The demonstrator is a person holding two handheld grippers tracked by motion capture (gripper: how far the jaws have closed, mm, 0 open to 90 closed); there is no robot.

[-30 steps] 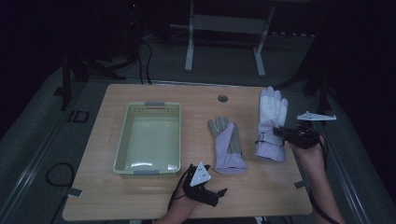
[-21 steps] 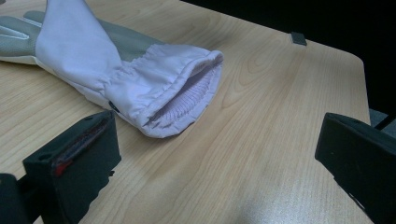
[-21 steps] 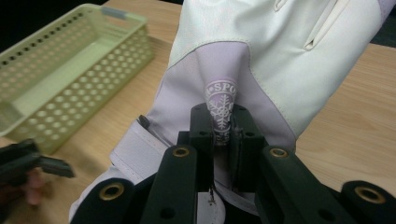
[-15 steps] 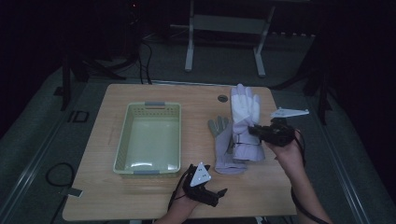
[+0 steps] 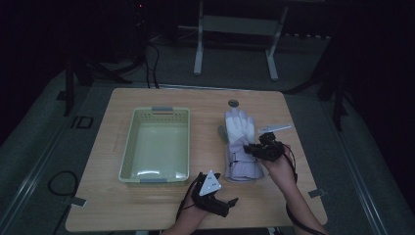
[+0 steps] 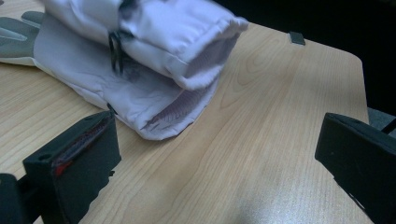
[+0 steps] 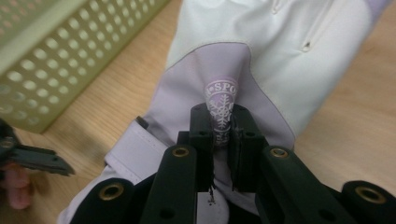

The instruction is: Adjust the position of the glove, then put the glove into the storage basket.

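Right gripper view: glove fabric pinched in right hand-held gripper.

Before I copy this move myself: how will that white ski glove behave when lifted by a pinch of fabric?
The white glove is probably floppy: the right claw holds only a puckered fold. It looks padded, so likely light for its bulk. It seems unlikely to slide or roll, resting on the second glove.
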